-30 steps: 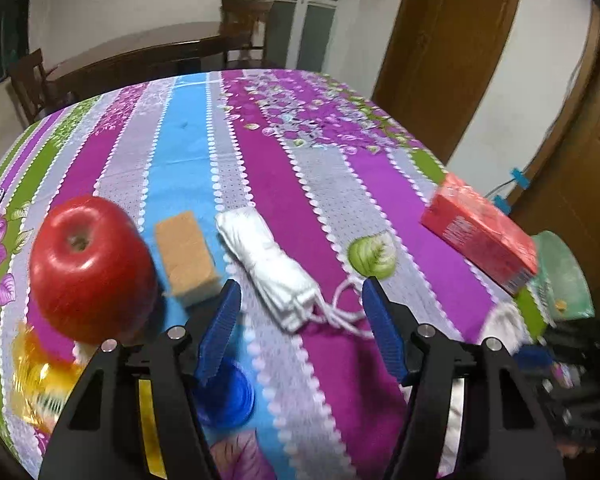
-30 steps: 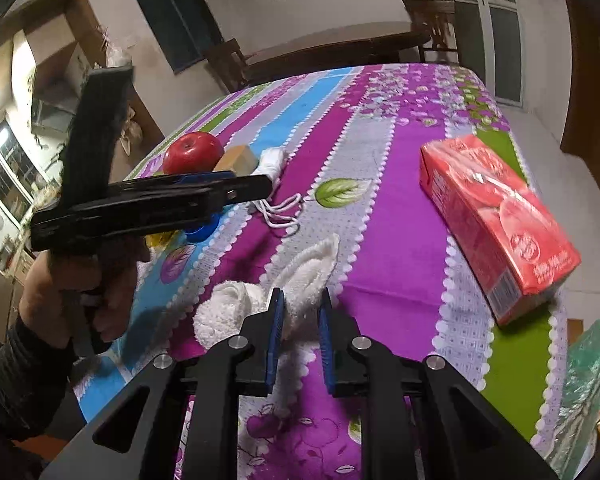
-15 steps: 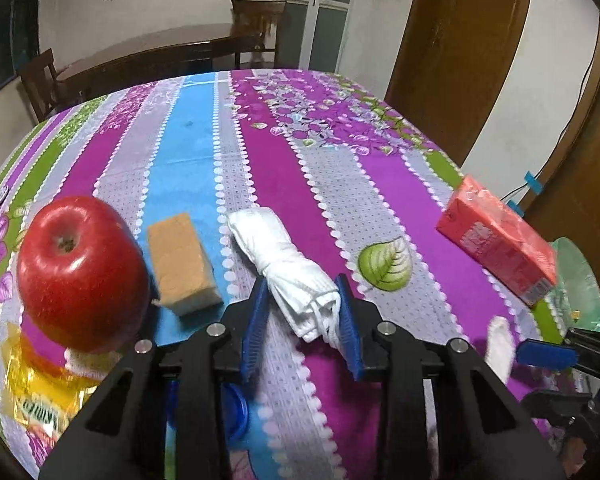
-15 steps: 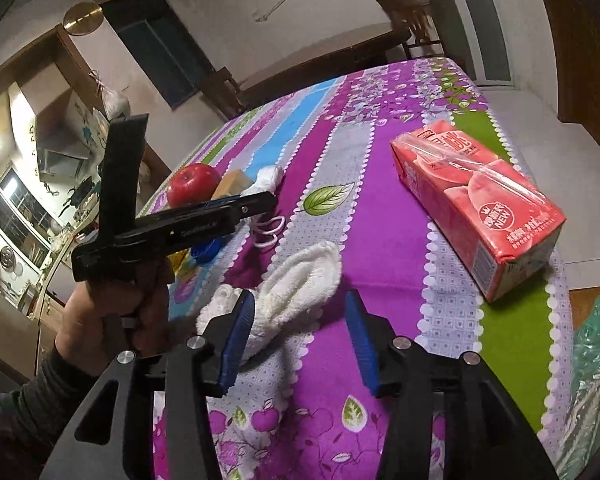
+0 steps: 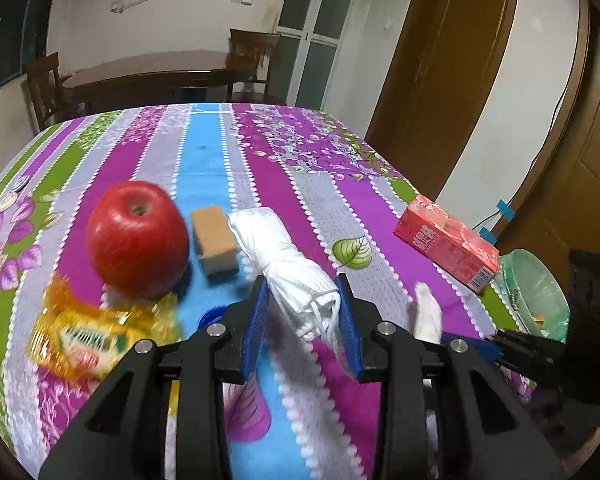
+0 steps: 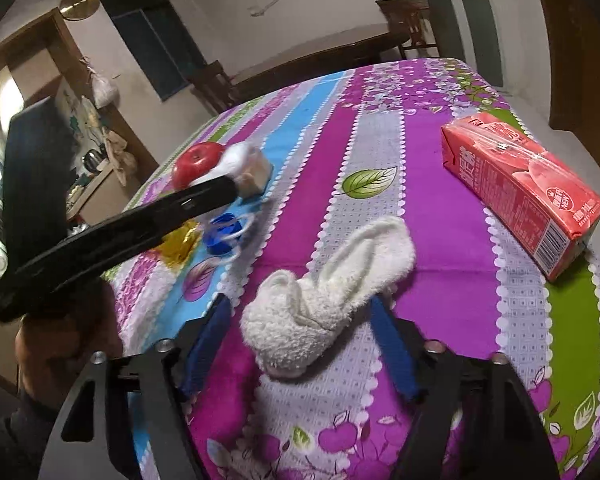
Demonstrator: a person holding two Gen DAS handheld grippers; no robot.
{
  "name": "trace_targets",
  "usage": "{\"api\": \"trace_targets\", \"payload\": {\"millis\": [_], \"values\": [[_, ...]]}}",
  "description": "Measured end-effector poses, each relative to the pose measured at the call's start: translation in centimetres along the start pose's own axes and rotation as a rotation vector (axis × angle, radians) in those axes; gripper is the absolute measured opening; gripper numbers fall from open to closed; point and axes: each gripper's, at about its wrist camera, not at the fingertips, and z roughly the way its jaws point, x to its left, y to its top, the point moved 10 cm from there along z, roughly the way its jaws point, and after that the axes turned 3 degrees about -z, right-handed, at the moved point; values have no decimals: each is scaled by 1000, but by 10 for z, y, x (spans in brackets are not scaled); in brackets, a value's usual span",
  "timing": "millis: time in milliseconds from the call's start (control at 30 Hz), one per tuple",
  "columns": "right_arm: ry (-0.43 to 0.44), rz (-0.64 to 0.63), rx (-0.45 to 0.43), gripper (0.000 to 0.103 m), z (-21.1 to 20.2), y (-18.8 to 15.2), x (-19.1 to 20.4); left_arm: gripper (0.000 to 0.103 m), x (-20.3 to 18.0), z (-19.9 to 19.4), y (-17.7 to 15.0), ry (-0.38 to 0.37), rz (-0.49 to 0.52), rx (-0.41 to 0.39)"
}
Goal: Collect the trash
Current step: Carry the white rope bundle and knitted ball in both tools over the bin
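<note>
My left gripper is shut on a white rolled face mask whose strings hang down between the blue pads. In the right wrist view the left gripper holds this mask above the blue bottle cap. My right gripper has its jaws opening; a fluffy white cloth lies on the table between them, not pressed. A red drink carton lies to the right. A yellow wrapper lies at the near left.
A red apple and a tan sponge sit on the striped tablecloth. A bin with a green bag stands off the table's right edge. A dark table and chairs stand behind.
The left jaws closed on the white mask and drew it back from the sponge. The right jaws went from shut to wide apart around the fluffy cloth.
</note>
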Motion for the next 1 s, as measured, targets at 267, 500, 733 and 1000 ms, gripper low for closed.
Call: {"api": "trace_targets", "payload": {"millis": [267, 500, 733, 1000], "values": [[-54, -102, -46, 41, -11, -1, 18, 32, 1, -26, -15, 8, 17, -45], [-175, -183, -184, 41, -63, 4, 26, 32, -25, -57, -20, -27, 74, -110], [-261, -194, -296, 41, -131, 6, 16, 32, -70, -74, -24, -90, 138, -145], [-342, -161, -347, 42, -196, 1, -13, 32, -132, -80, -19, -178, 211, -176]]}}
